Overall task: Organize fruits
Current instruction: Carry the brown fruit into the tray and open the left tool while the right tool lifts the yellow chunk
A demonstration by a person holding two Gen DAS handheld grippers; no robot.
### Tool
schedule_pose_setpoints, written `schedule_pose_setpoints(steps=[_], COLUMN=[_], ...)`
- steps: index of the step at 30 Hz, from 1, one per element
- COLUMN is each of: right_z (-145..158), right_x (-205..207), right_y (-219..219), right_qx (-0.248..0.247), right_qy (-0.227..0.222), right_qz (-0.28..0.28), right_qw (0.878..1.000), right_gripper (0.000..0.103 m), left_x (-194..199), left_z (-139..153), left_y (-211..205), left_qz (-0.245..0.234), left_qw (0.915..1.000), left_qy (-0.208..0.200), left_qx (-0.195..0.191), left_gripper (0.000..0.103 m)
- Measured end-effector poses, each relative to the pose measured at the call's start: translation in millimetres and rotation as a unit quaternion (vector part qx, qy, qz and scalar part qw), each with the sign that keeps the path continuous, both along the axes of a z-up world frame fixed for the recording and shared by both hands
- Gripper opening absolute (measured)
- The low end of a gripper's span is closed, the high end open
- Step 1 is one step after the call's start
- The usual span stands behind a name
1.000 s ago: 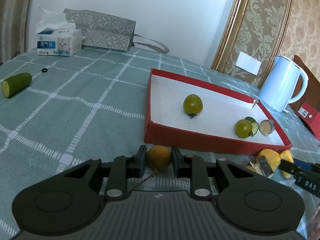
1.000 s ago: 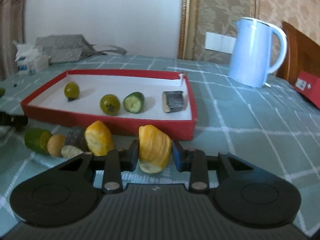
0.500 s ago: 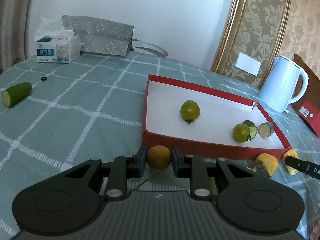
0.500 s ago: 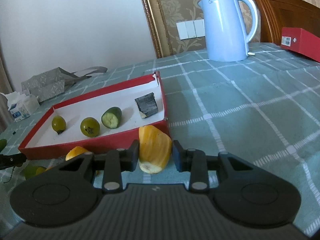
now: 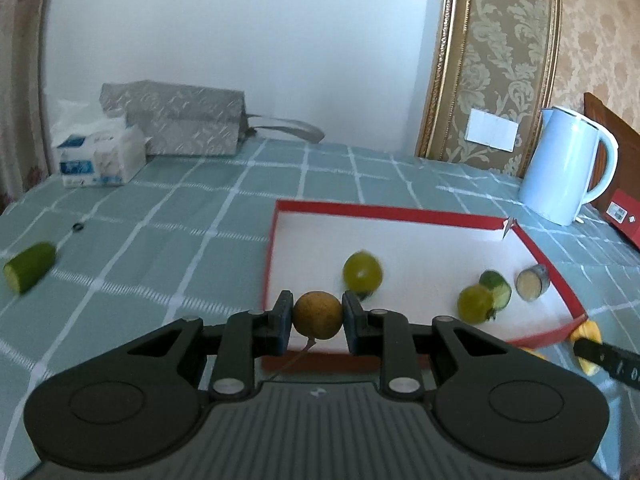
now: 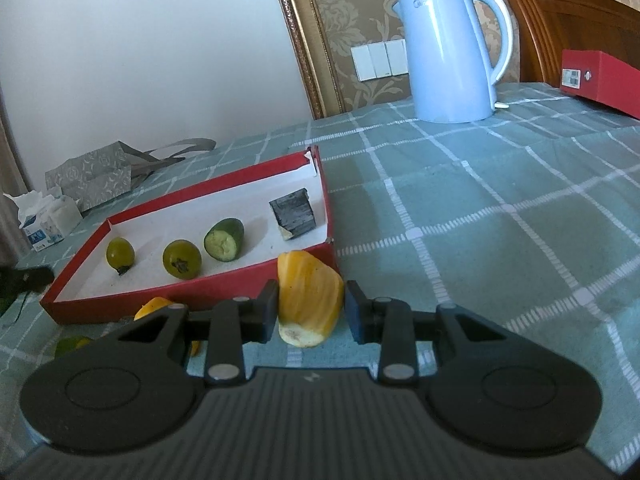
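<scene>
The left hand-held gripper (image 5: 316,316), pinching the round brown fruit (image 5: 317,314), has risen above the red tray (image 5: 267,264) rim, ready to drop in, while the right hand-held gripper (image 6: 311,309) still pinches the yellow piece (image 6: 309,297) outside it.

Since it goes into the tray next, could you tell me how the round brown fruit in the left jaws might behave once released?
The round brown fruit looks near-spherical, so it will probably roll on the red tray's flat floor. It seems firm, undented by the jaws.
</scene>
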State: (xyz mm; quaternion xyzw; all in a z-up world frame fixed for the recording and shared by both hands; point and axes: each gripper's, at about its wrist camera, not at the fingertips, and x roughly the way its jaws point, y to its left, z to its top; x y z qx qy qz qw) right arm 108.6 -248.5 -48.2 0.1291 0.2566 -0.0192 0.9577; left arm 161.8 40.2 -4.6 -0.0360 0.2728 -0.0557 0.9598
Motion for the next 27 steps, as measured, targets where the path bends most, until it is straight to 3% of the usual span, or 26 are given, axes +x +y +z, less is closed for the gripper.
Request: schedule_pose_setpoints(steps=[17,18,19,21,23,27], right_z=[0,1,1,1,1,0], right_x=[0,0,0,0,0,-1], right_y=[0,0,0,1,1,0], right_qx=[0.004,0.004,0.003,0.002,0.001,0.005], right_qy=[-0.001,-0.001,-0.002,-0.002,-0.002,-0.002], right_qz=[0.008,0.008,0.009,0.011,0.010,0.007], right_qw=[1.000,1.000,1.000,1.000,1.000,1.000], right_gripper=[0.033,0.033,0.033,0.033,0.033,0.033], left_x=[46,45,44,38,30,14], left_z=[-18,-18,-18,-15,-11,-7], left_y=[-47,-47,-46,-43,-38,-23], left_qz=[-0.020,-0.019,-0.018,-0.009,0.003,0.006], left_qw=[0.9987,0.9986,0.9987,0.9990,0.9987,0.9990], left_qy=[0.013,0.012,0.009,-0.007,-0.029,-0.033], left_qx=[0.045,0.047,0.047,0.044,0.043,0.031], left_gripper=[0.029,0.037,0.056,0.081,0.084,0.084])
